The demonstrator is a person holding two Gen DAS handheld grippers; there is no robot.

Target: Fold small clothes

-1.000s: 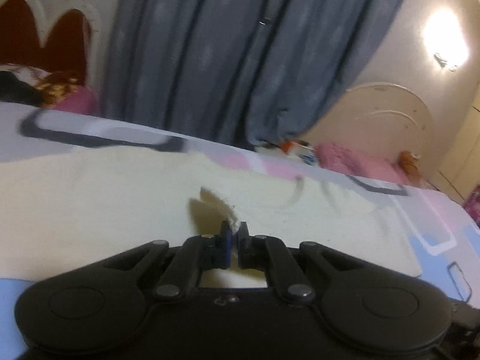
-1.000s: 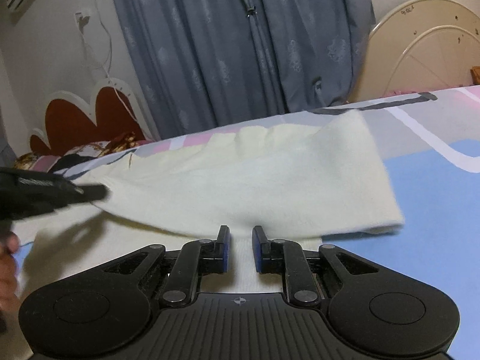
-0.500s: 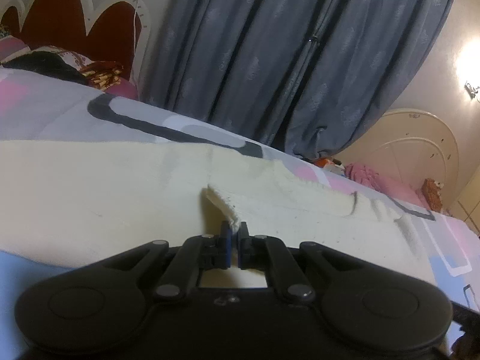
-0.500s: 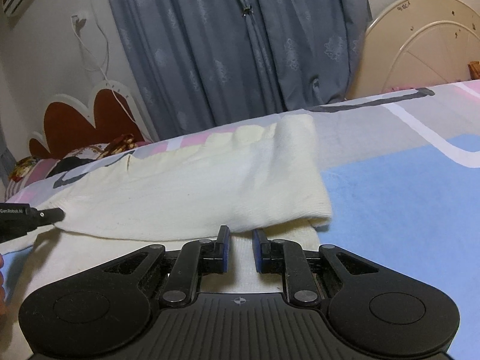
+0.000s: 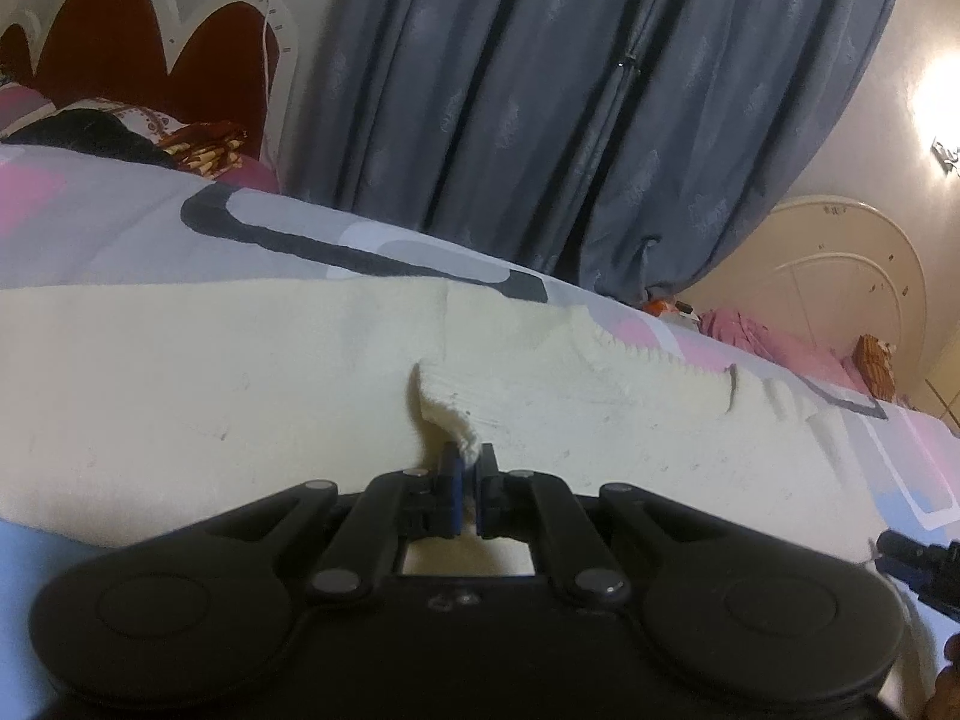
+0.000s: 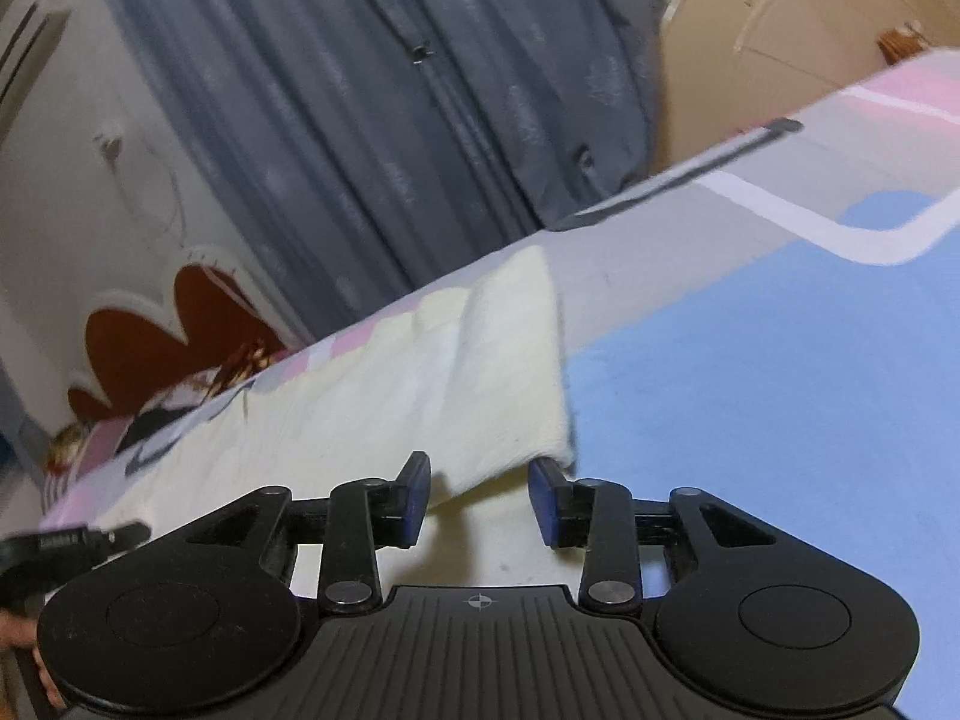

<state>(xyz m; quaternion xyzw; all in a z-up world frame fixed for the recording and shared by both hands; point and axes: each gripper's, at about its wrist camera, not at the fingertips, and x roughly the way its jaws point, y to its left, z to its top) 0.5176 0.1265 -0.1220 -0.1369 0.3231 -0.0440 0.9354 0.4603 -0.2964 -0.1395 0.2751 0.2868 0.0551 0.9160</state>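
Garment: cream knit garment (image 5: 252, 396) lies spread on the bed, folded over on itself, its upper layer ending in a straight edge toward the right in the right wrist view (image 6: 510, 360).
Garment's place: on the patterned bedsheet (image 6: 750, 396), across the near and middle part of the bed; grey, pink and white shapes of the sheet show beyond its far edge.
Left gripper: left gripper (image 5: 467, 480) has its jaws closed on a small pinched ridge of the cream fabric, which rises in a peak just ahead of the blue pads.
Right gripper: right gripper (image 6: 480, 498) has its jaws opening; the near edge of the folded layer lies between and just beyond the blue pads, and the pads do not press on it.
Right gripper, seen from the left: a black tip at the right edge of the left wrist view (image 5: 918, 558), near the right end of the cloth.
Left gripper, seen from the right: a black tip at the left edge (image 6: 78, 540), at the near left part of the cloth.
Far side: grey-blue curtain (image 5: 570, 108) hangs behind the bed.
Far left: red and white headboard (image 5: 150, 54) with pillows (image 5: 90, 126) below it.
Far right: cream rounded bed end (image 5: 852, 276) and a lit wall lamp (image 5: 936, 96).
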